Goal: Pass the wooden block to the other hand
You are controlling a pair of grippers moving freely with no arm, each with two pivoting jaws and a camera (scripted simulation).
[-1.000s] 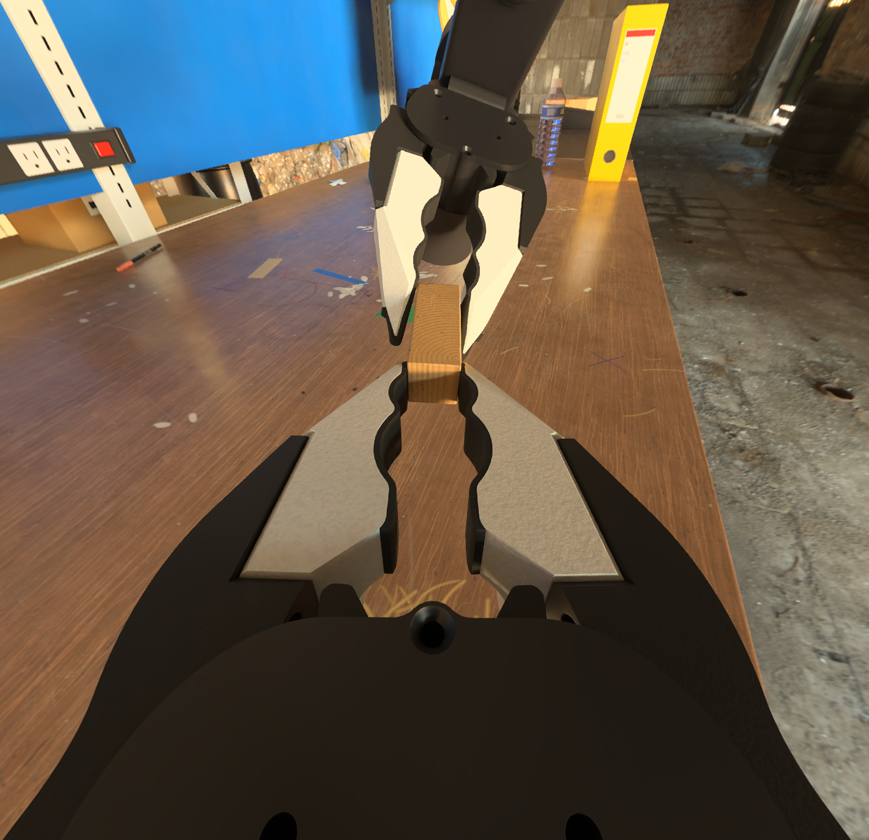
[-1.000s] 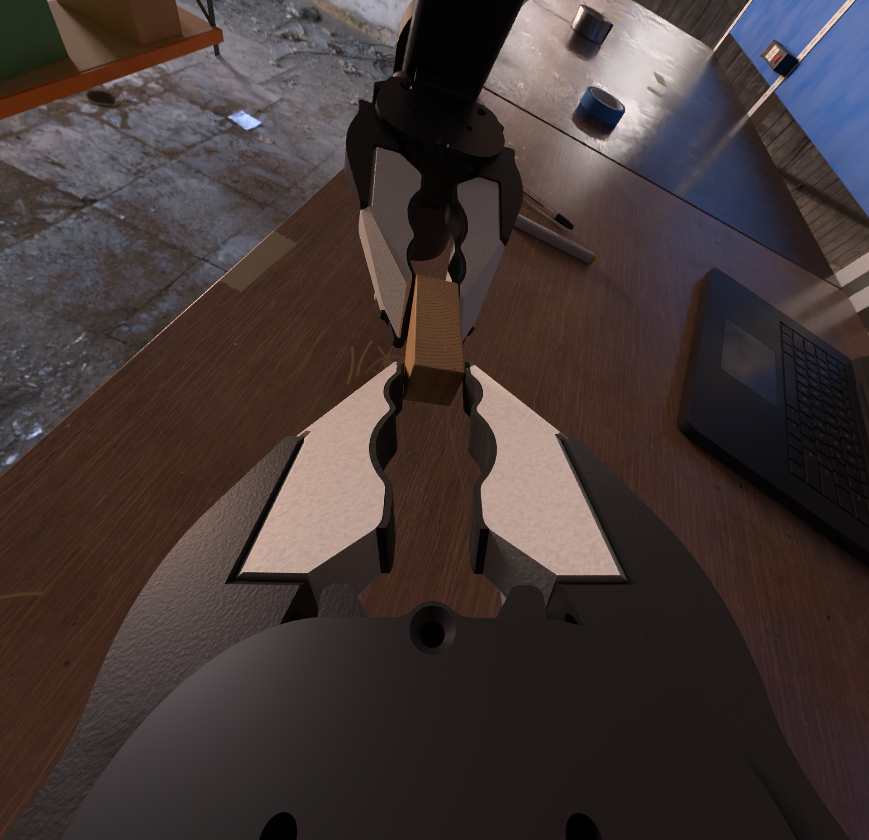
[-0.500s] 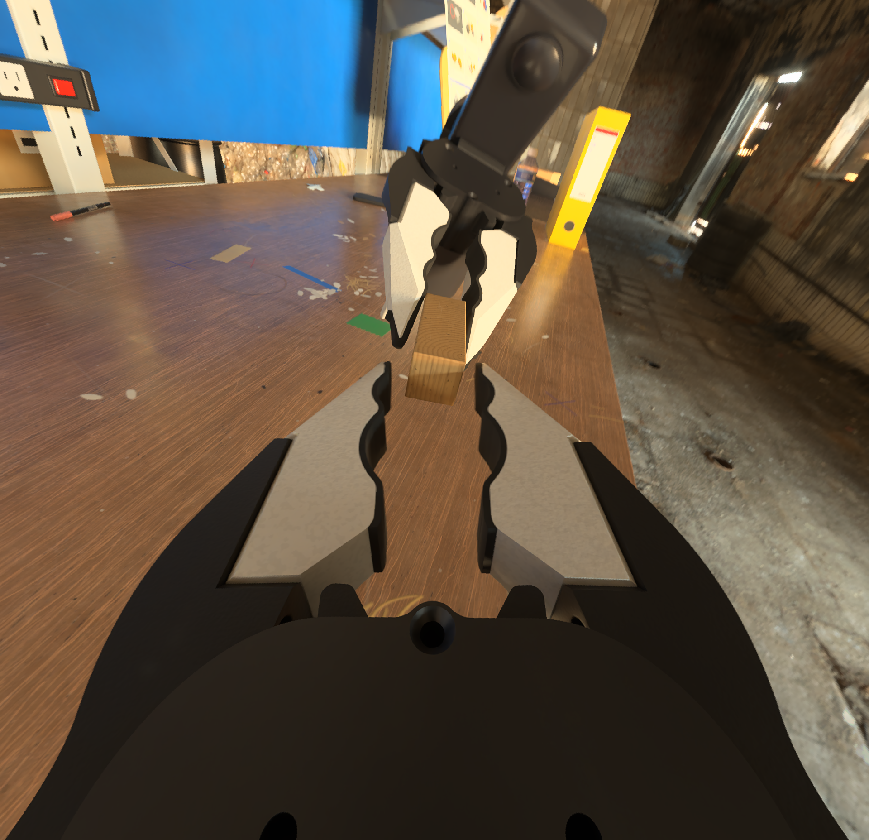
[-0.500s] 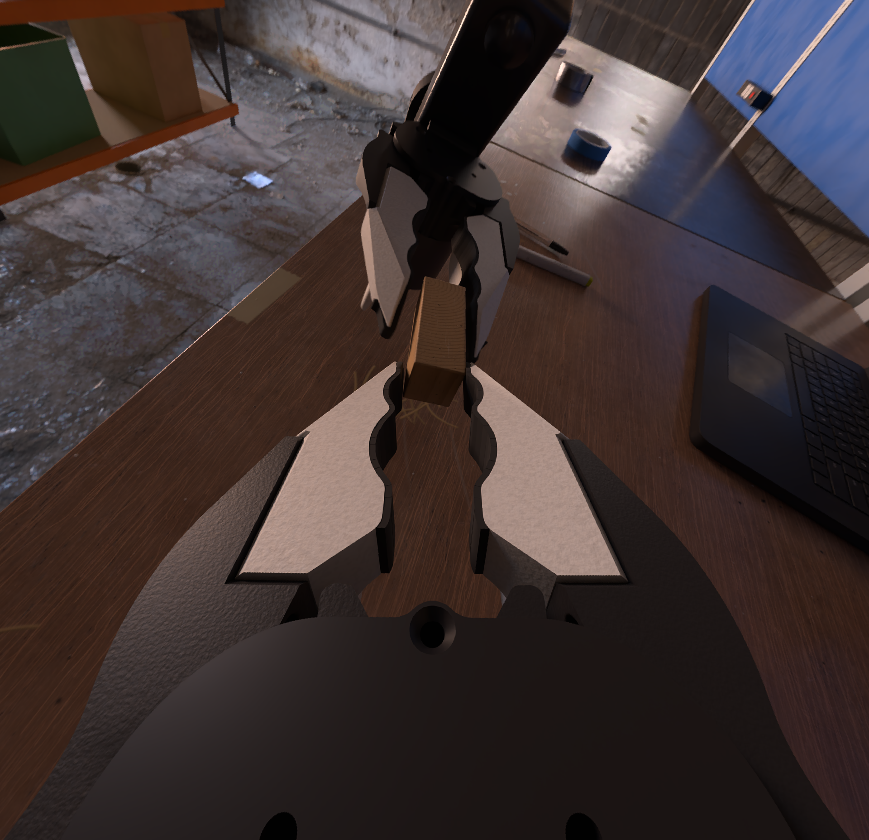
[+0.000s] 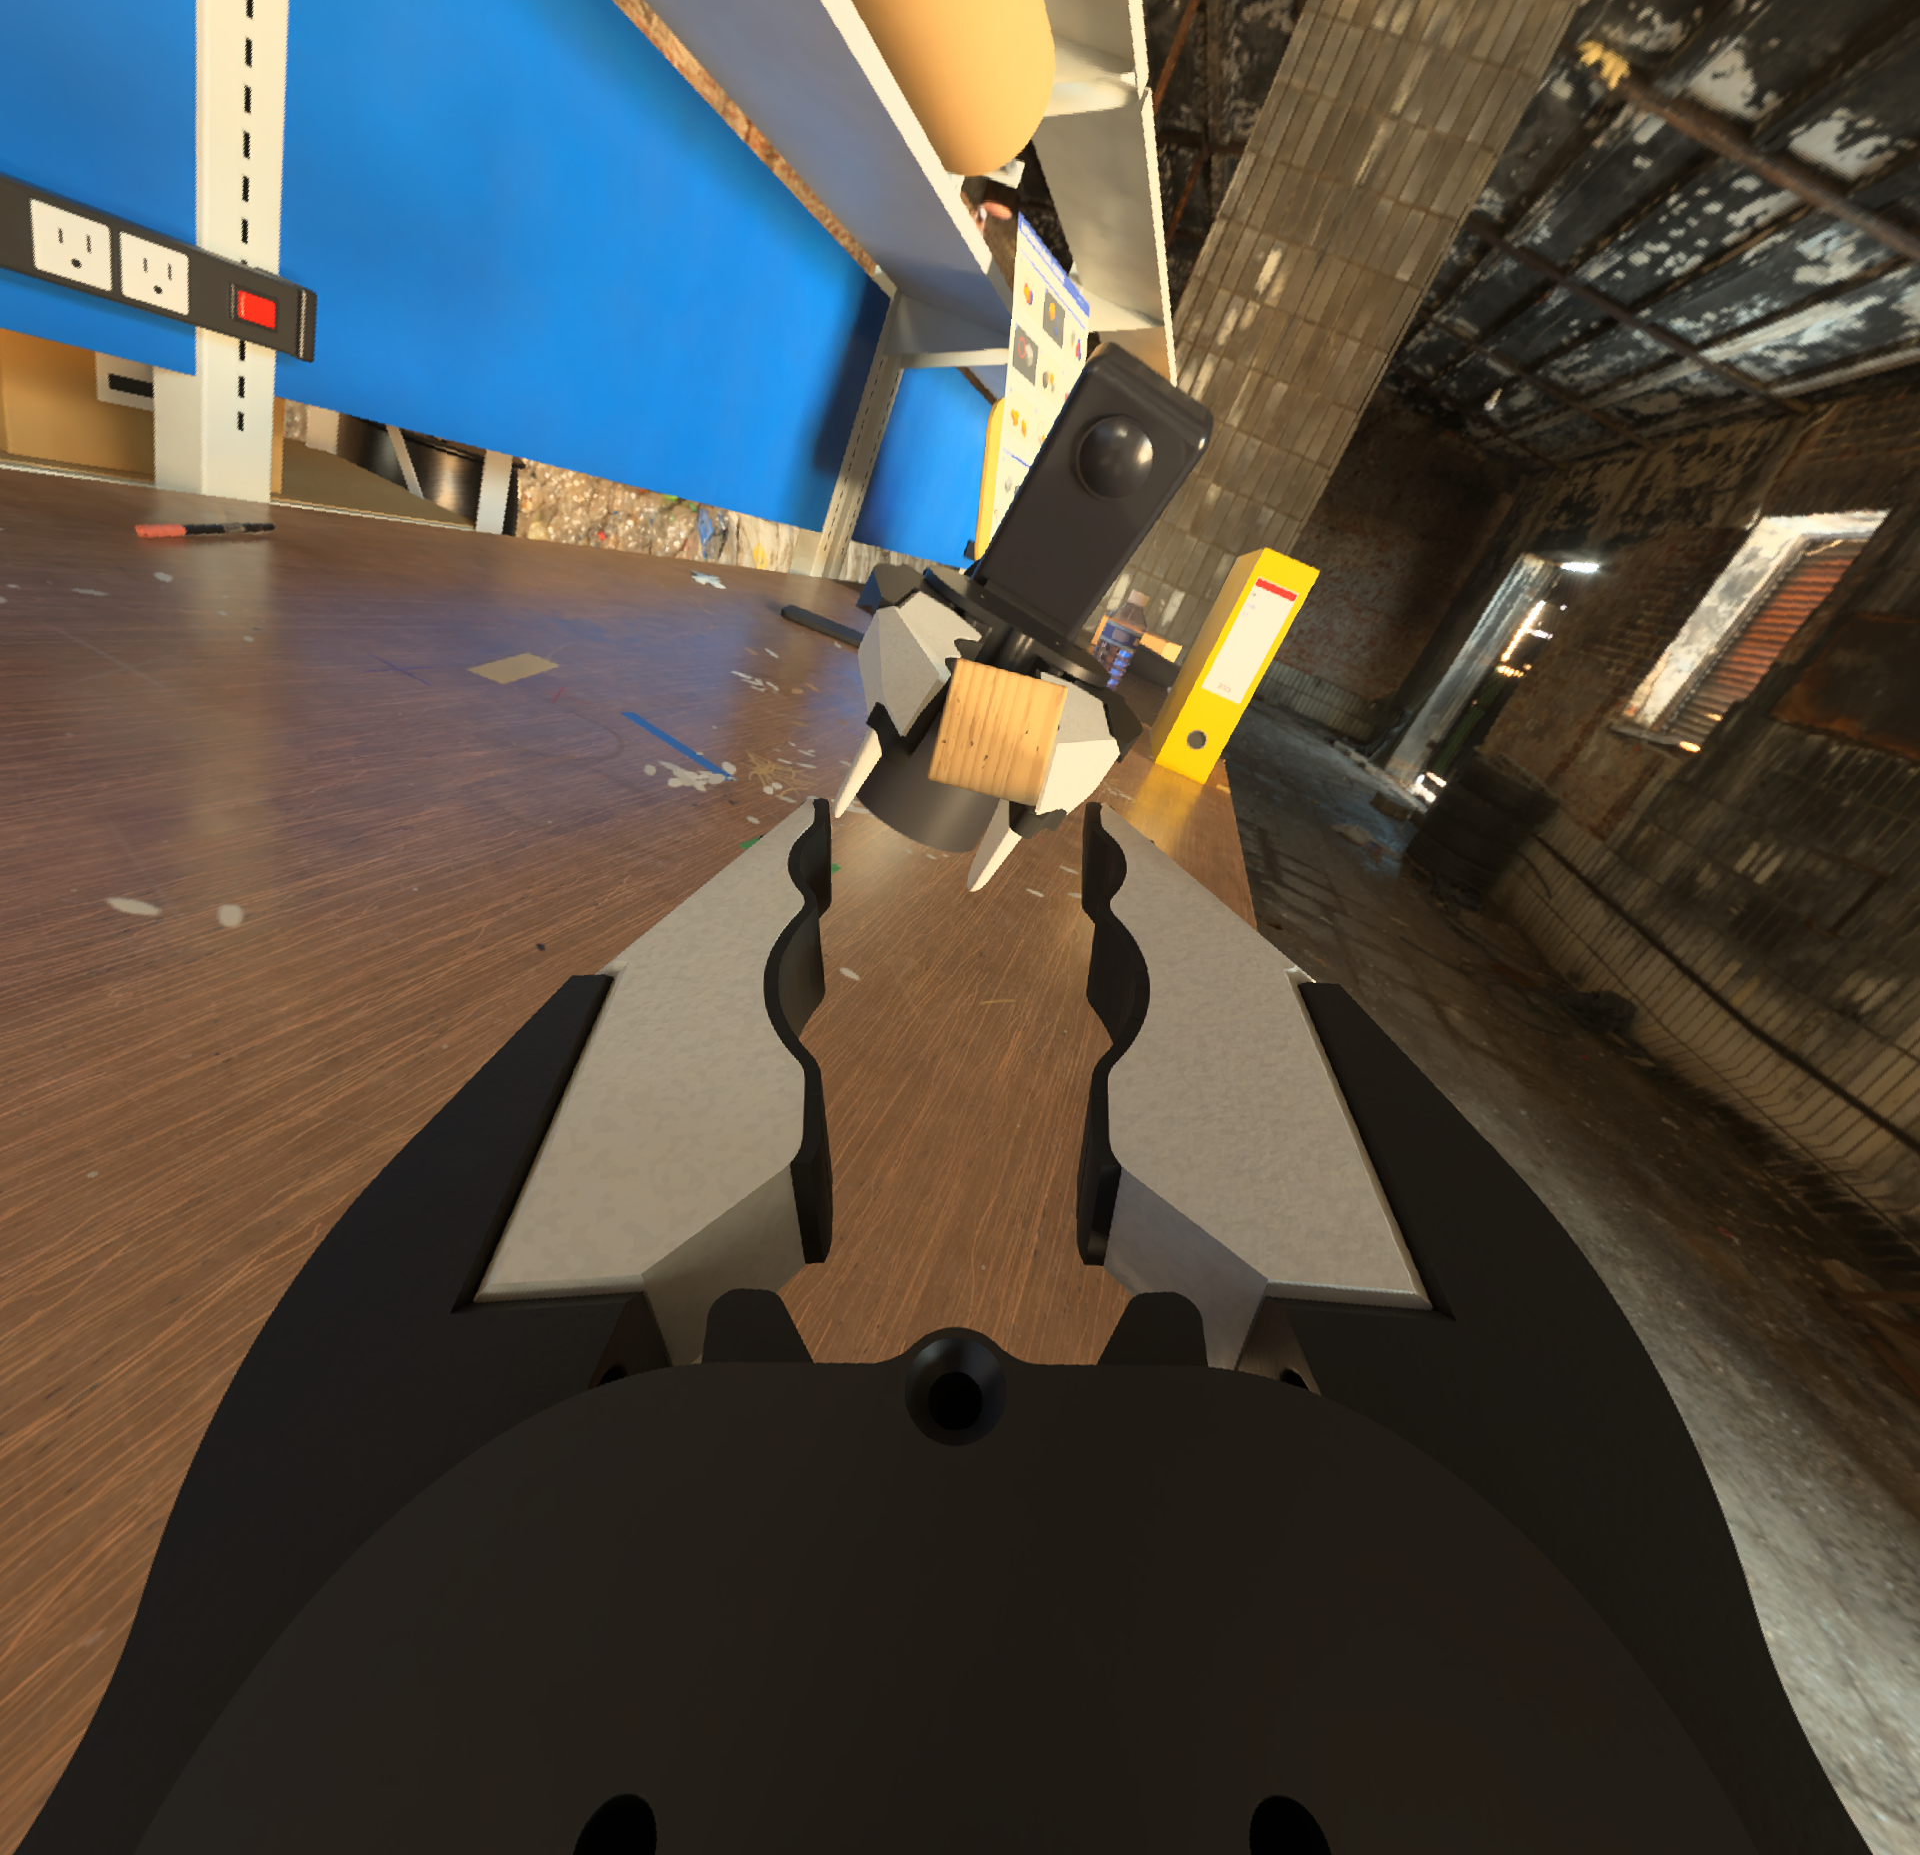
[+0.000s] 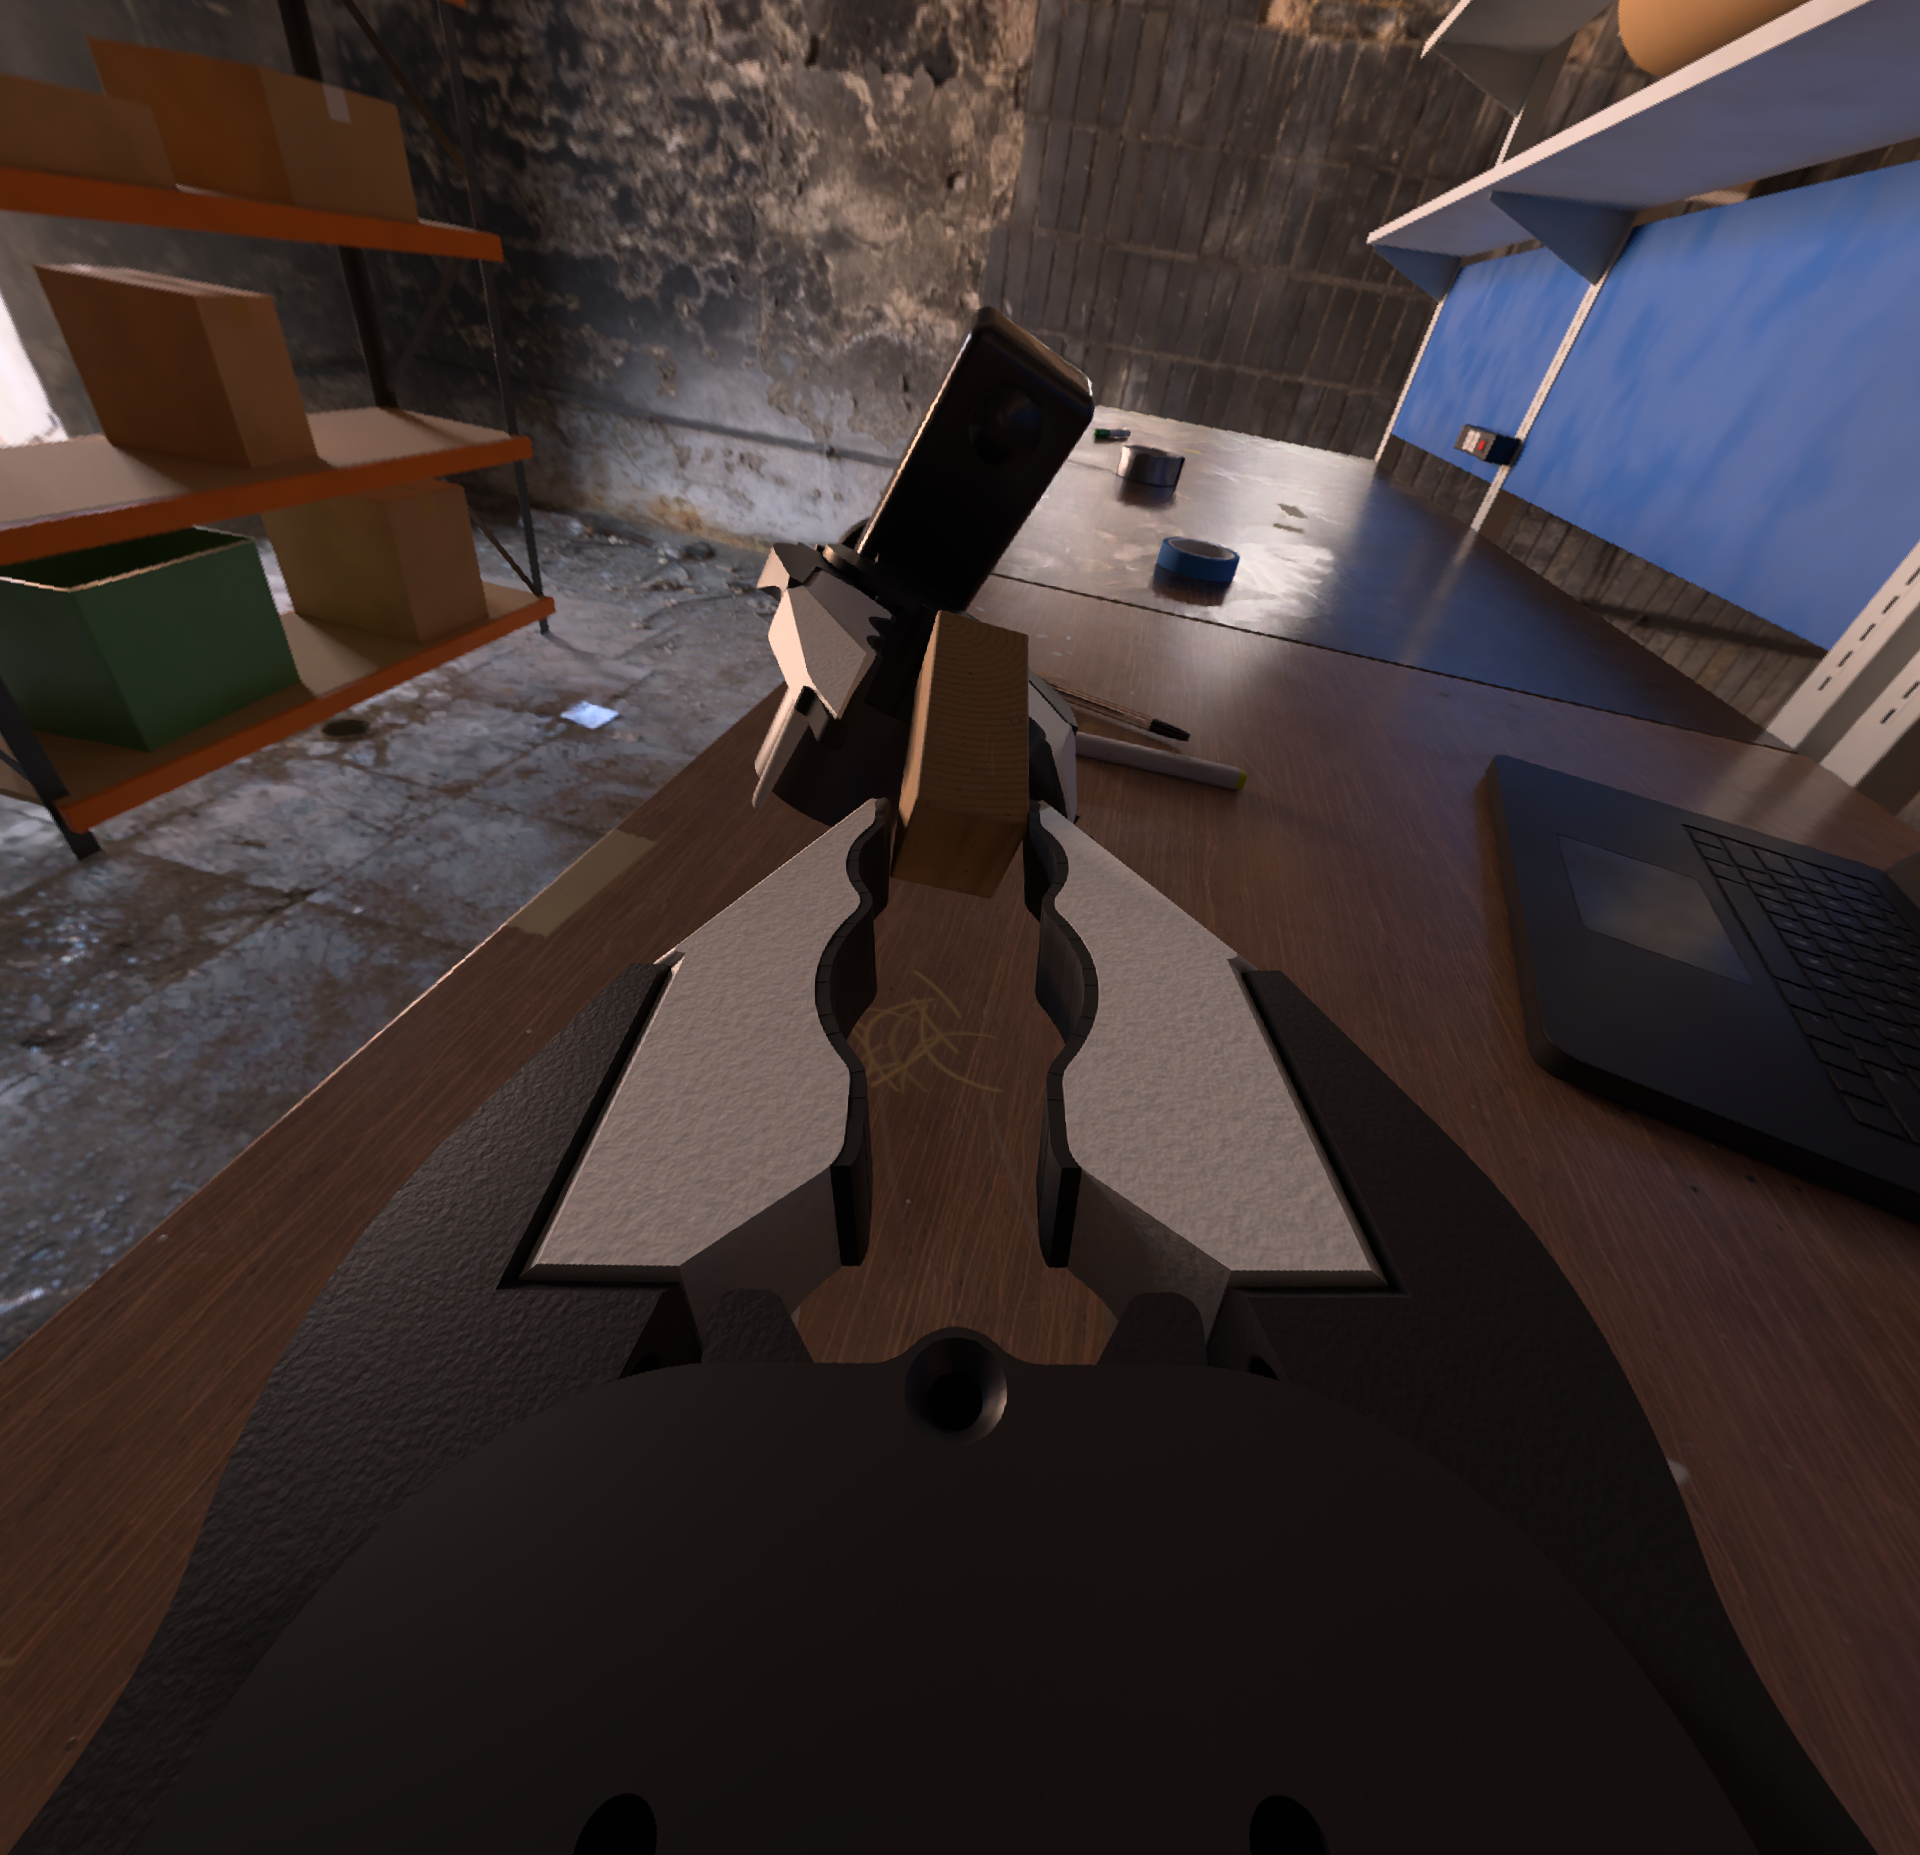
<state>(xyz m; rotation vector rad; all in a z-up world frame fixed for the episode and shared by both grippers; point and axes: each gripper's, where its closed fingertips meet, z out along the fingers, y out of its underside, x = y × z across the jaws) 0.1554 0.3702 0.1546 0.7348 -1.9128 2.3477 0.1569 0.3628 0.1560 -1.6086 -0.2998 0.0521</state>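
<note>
The wooden block (image 6: 961, 766) is a light, long piece held above the brown table (image 6: 1299, 870). My right gripper (image 6: 956, 829) is shut on its near end. In the left wrist view, the block's square end (image 5: 997, 730) faces me, clamped in the right gripper (image 5: 930, 823). My left gripper (image 5: 956, 823) is open and empty, a short way in front of the block and not touching it. In the right wrist view, the left gripper's fingers (image 6: 821, 652) are spread just behind the block.
A black laptop (image 6: 1714, 932) lies to the right, with pens (image 6: 1153, 756) and two tape rolls (image 6: 1197, 558) beyond. A yellow binder (image 5: 1236, 662) and a bottle (image 5: 1122, 642) stand at the table's far end. The table edge (image 6: 582, 891) drops to the floor.
A second ago both grippers were shut on the block. The left gripper has opened and drawn back. The right gripper keeps the block, and both have lifted and tilted up.
</note>
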